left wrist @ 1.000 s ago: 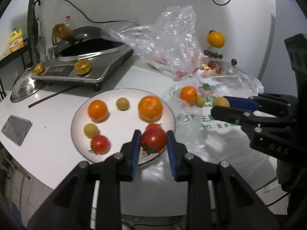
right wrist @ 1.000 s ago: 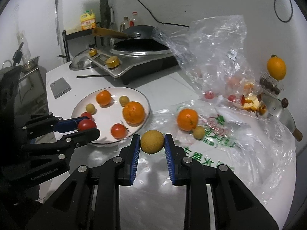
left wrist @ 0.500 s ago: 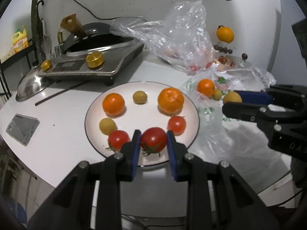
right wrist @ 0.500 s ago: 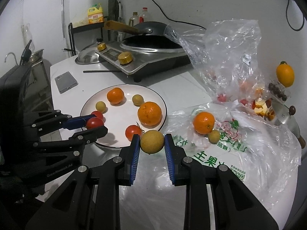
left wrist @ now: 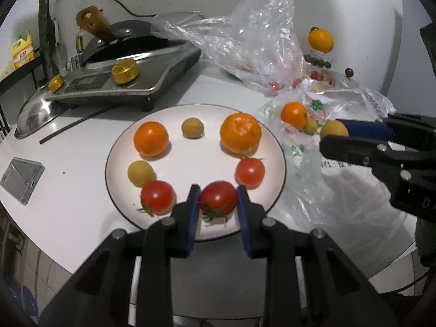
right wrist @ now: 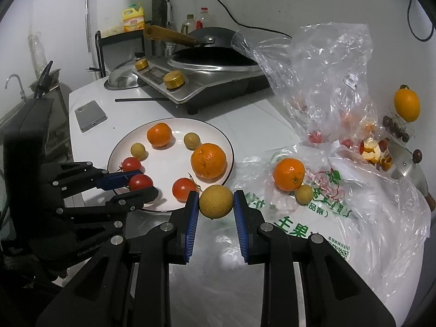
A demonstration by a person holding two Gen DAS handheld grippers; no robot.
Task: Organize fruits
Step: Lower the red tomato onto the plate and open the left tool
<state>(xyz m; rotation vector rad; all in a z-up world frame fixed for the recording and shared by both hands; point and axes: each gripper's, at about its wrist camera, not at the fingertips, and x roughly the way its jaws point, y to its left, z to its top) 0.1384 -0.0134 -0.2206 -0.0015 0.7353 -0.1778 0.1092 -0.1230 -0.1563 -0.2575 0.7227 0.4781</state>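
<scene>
My left gripper (left wrist: 218,203) is shut on a red tomato (left wrist: 218,197) over the near rim of a white plate (left wrist: 190,169). The plate holds two oranges, two small yellow fruits and two more tomatoes. My right gripper (right wrist: 216,204) is shut on a round yellow fruit (right wrist: 216,201), held above the table just right of the plate (right wrist: 163,160). In the left wrist view the right gripper (left wrist: 335,136) shows at the right with the yellow fruit (left wrist: 333,129). An orange (right wrist: 288,173) and a small yellow fruit (right wrist: 304,194) lie on a plastic bag (right wrist: 340,218).
An induction cooker with a wok (left wrist: 122,68) stands behind the plate. A phone (left wrist: 20,175) lies at the left. A pot lid (left wrist: 32,114) sits beside the cooker. A clear bag (right wrist: 321,81) with fruit stands at the back right. A table edge runs close in front.
My left gripper has moved left and in over the plate with the tomato. My right gripper has come closer to the plate's right rim with the yellow fruit.
</scene>
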